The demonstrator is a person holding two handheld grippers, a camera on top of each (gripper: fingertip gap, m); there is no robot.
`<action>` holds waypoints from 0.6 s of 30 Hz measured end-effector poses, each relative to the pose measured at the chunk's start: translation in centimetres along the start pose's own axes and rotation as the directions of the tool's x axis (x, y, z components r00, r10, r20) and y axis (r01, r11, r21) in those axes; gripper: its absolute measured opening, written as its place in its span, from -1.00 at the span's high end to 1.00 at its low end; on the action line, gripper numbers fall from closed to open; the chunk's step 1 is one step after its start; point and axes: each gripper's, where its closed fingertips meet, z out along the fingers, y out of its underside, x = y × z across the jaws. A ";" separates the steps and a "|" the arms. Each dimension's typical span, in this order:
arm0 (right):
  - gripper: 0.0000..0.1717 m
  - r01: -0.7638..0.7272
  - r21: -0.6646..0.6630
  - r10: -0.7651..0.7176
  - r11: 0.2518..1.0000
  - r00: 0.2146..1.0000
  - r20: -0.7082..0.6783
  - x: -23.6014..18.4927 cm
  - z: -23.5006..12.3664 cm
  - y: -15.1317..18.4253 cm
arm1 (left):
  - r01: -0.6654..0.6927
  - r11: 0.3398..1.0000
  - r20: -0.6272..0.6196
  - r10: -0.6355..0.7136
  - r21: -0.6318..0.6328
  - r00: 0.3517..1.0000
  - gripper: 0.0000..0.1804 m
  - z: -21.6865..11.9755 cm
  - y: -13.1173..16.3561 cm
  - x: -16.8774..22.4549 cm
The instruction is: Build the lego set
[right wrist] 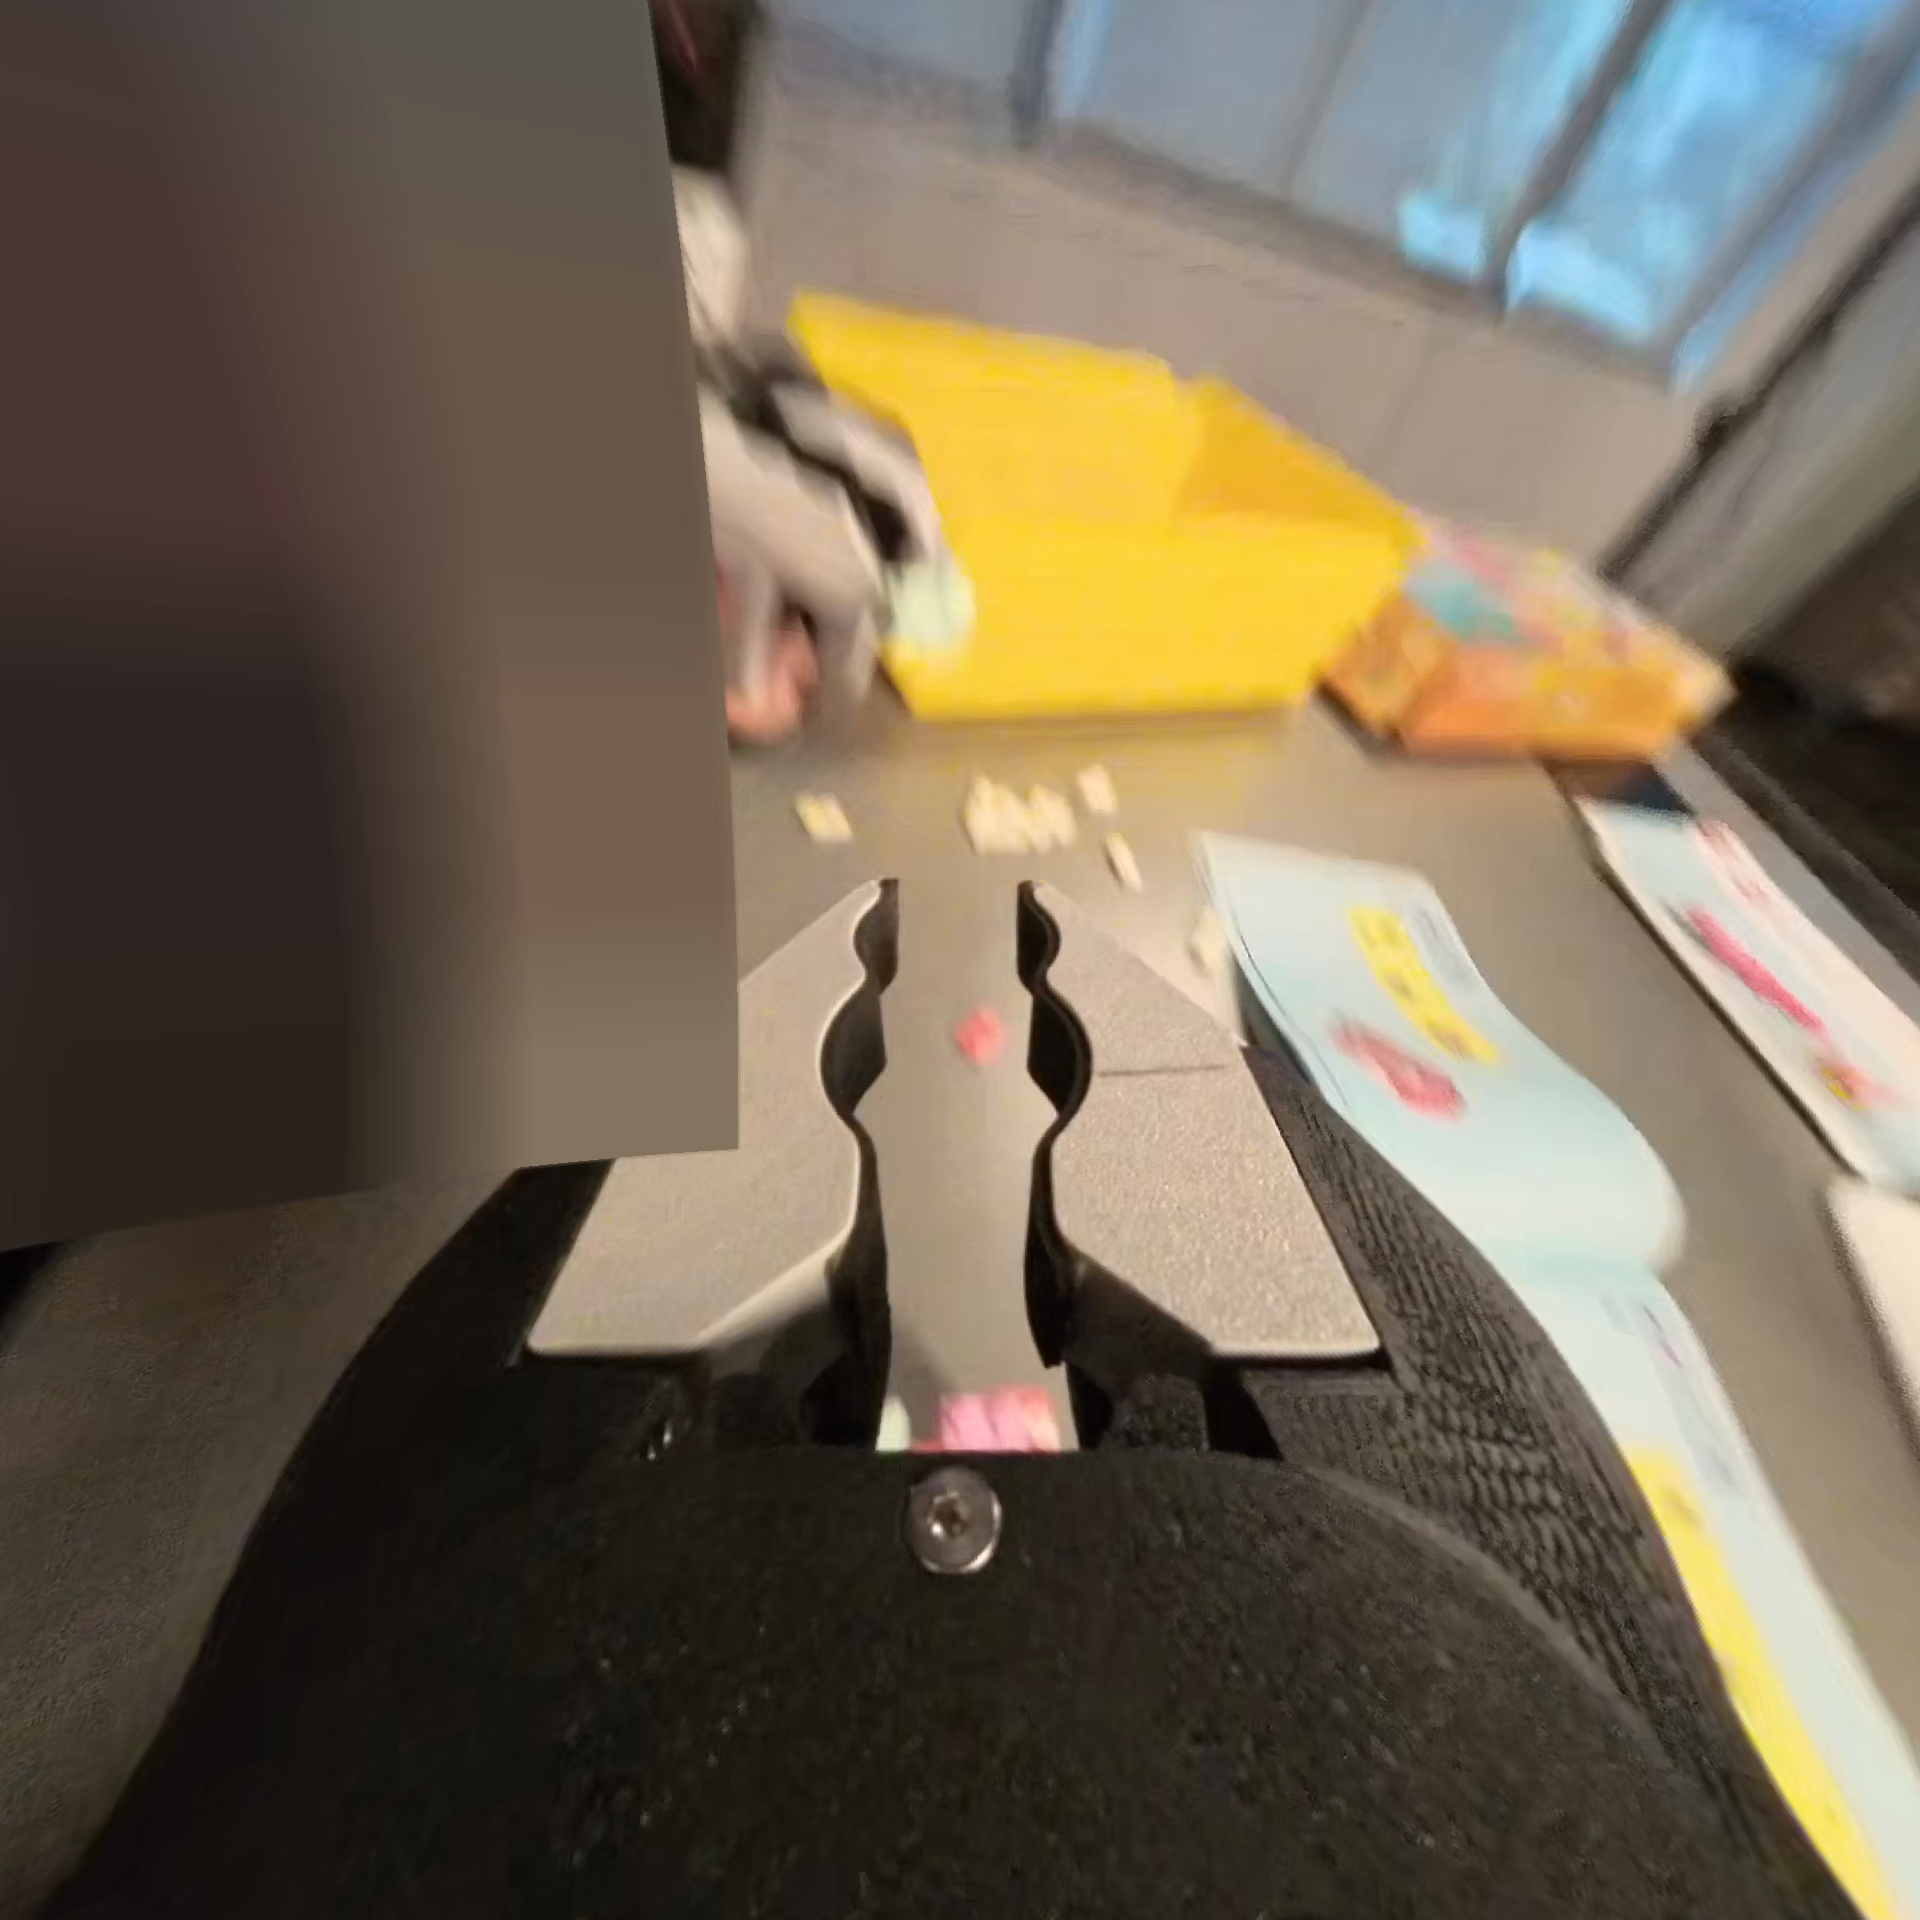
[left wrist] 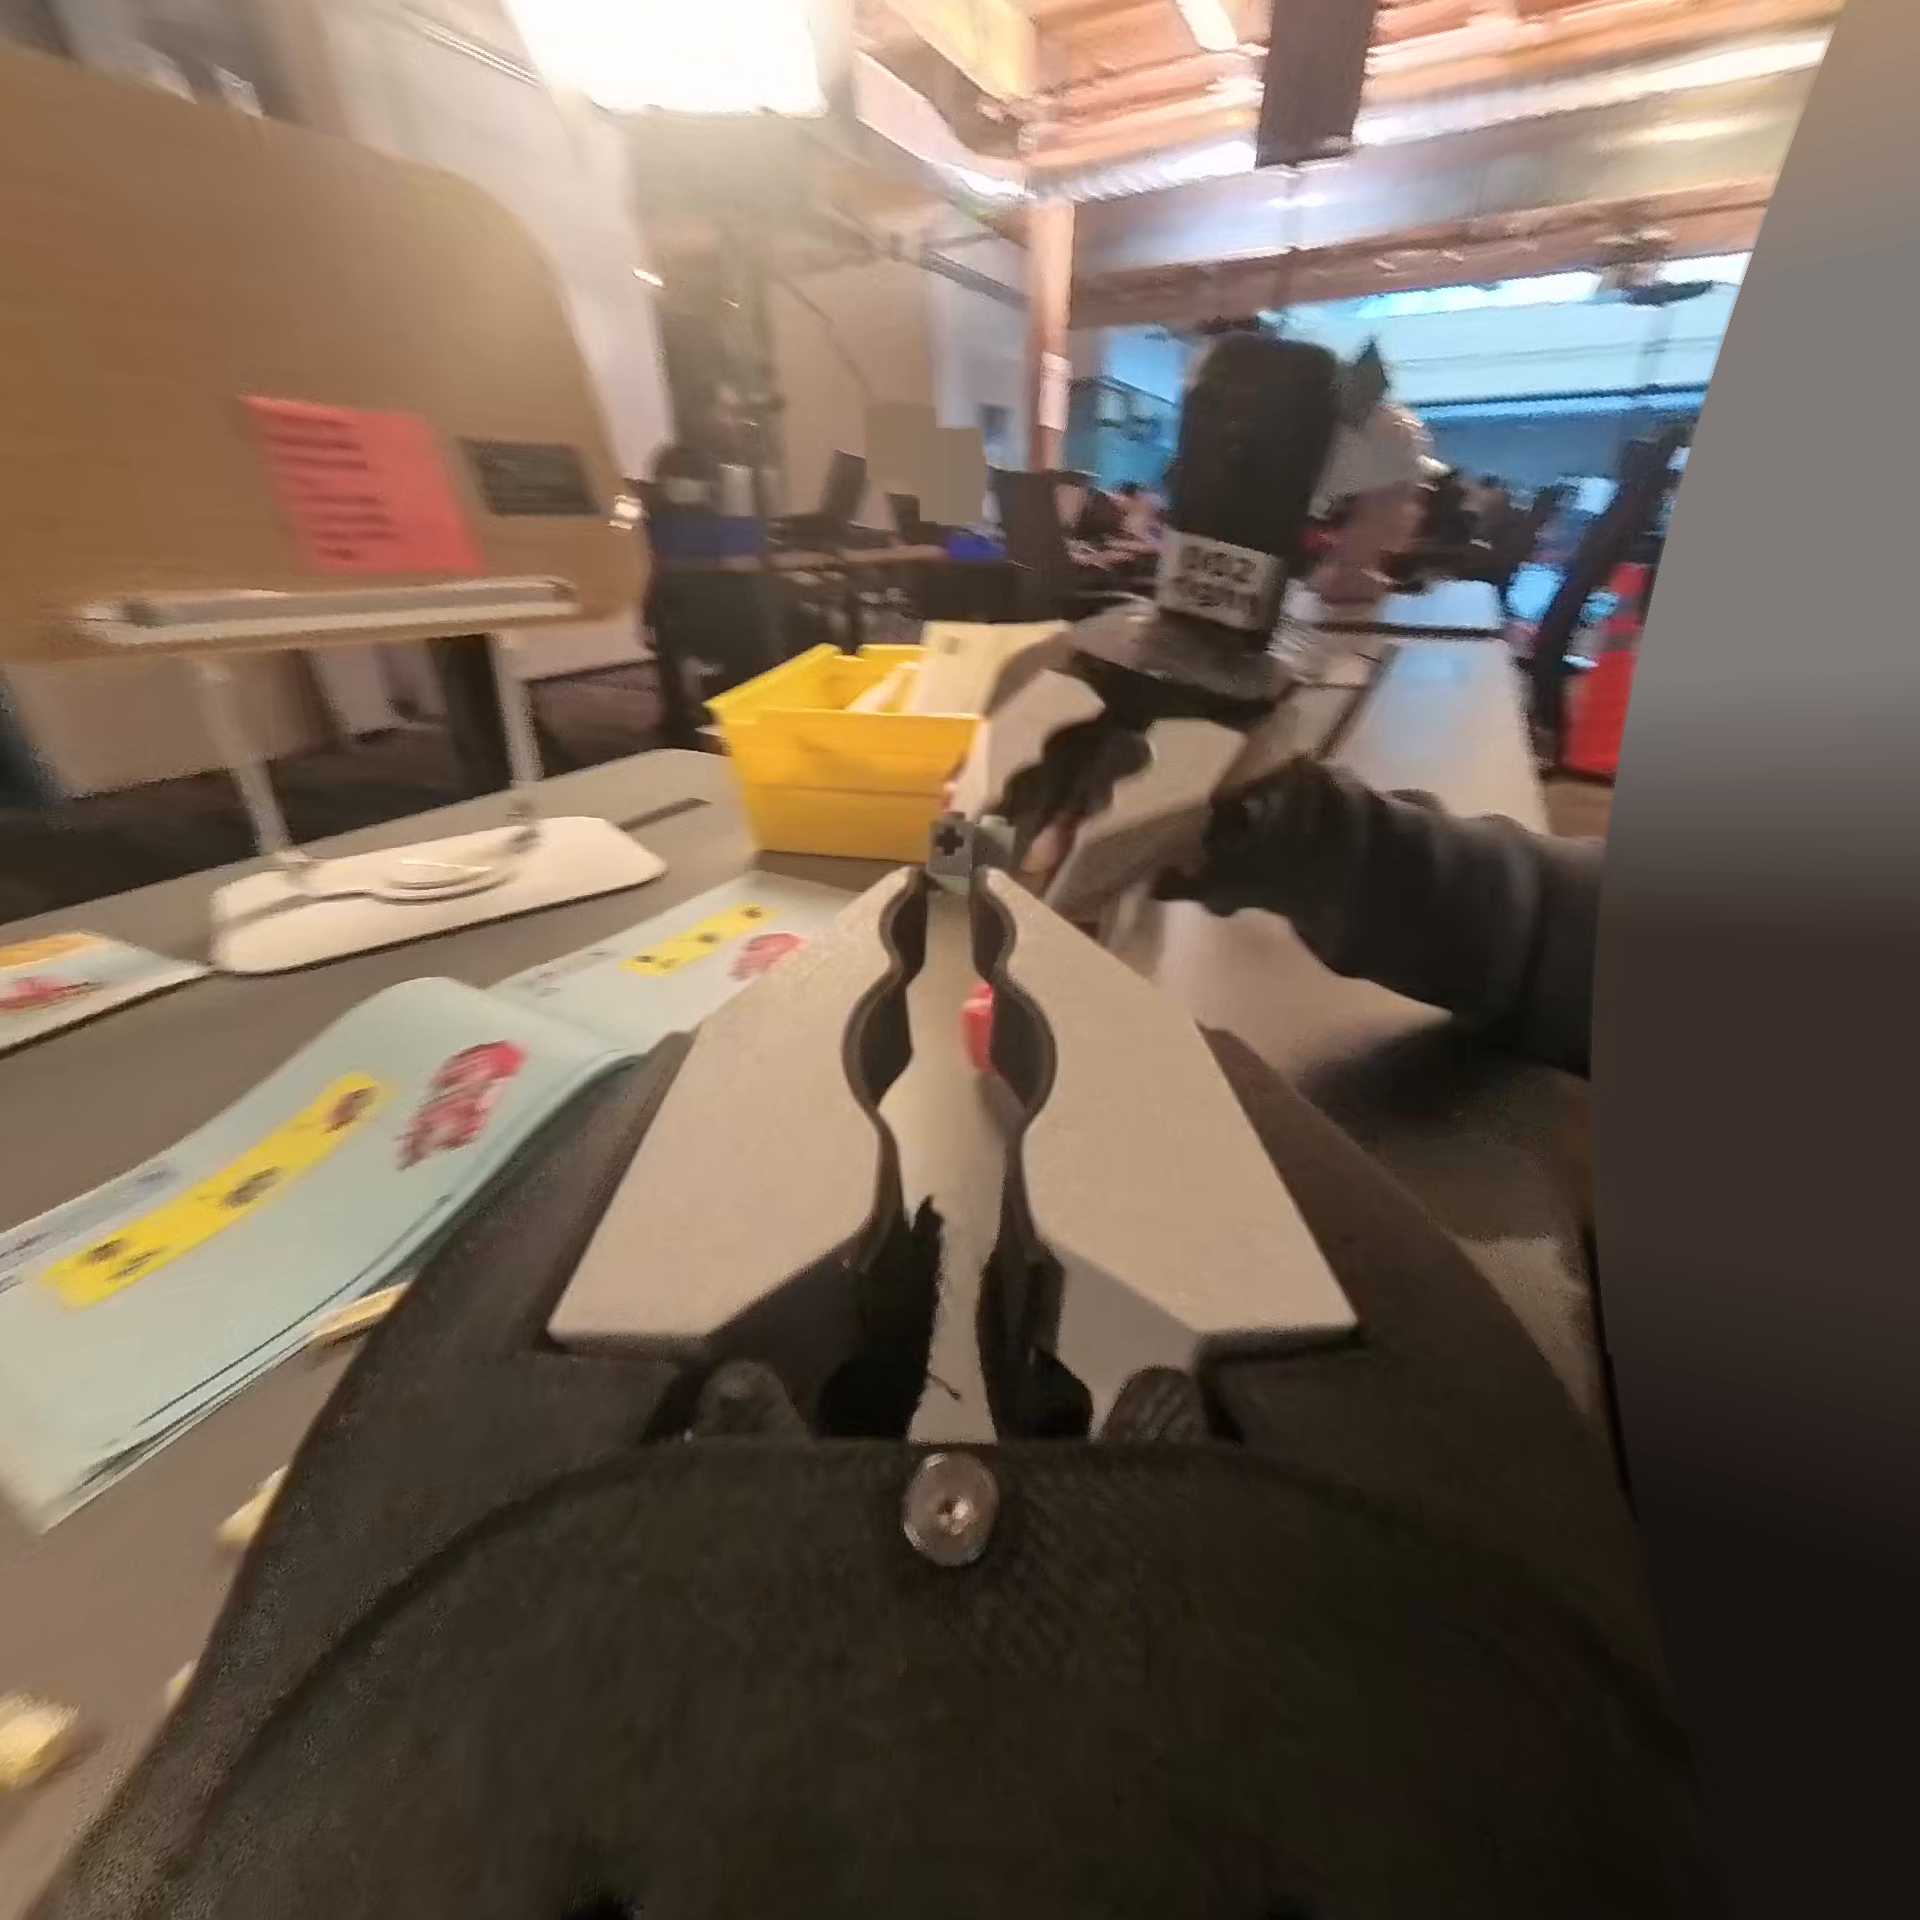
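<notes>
At the tips of the left hand-held gripper (left wrist: 948,883), a small grey toy-brick piece with a cross-shaped hole and a pale green part (left wrist: 961,850) sat pinched between the two grey fingers (left wrist: 831,997), jaws nearly closed on it, raised above the grey surface (left wrist: 665,790). Just beyond it the right hand-held gripper (left wrist: 1049,805) hung close, tips near the piece, contact not clear through blur; a black-gloved hand (left wrist: 1382,883) gripped its handle. From the right wrist view, that gripper (right wrist: 958,894) stood partly open with bare air between the pads, nothing held. Below its jaws a small pink-red brick (right wrist: 979,1031) lay on the surface, also seen as a red bit (left wrist: 979,1023) under the left fingers. Further ahead lay a scatter of small cream-white bricks (right wrist: 1023,816), then the yellow plastic bins (right wrist: 1122,582), stacked, near the far edge. An open pale blue instruction booklet with yellow and red printing (right wrist: 1423,1039) lay to the right of the right gripper and to the left of the left gripper (left wrist: 291,1164). An orange printed cardboard box (right wrist: 1527,655) sat beside the bins. A white flat stand base (left wrist: 436,883) rested on the surface left of the bins. Heavy motion blur in both views.
</notes>
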 end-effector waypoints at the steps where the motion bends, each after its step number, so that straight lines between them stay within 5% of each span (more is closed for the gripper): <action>1: 0.75 0.022 -0.145 -0.031 0.989 0.998 -0.062 1.0 0.2 1.8 | -0.002 1.000 0.055 0.001 0.024 0.998 0.92 -0.7 -0.1 -1.0; 3: 0.77 -0.049 -0.338 -0.001 0.940 0.990 -0.144 2.4 1.1 4.1 | 0.001 0.997 0.121 -0.011 0.082 0.993 0.93 -2.0 -0.8 -2.4; 7: 0.75 -0.190 -0.506 0.162 0.841 0.982 -0.101 1.2 4.4 6.1 | -0.006 0.991 0.170 -0.017 0.132 0.985 0.93 -3.5 -1.5 -3.2; 18: 0.78 -0.294 -0.676 0.308 0.676 0.946 -0.103 1.2 6.7 10.0 | -0.018 0.982 0.229 -0.025 0.186 0.973 0.93 -4.7 -2.5 -4.0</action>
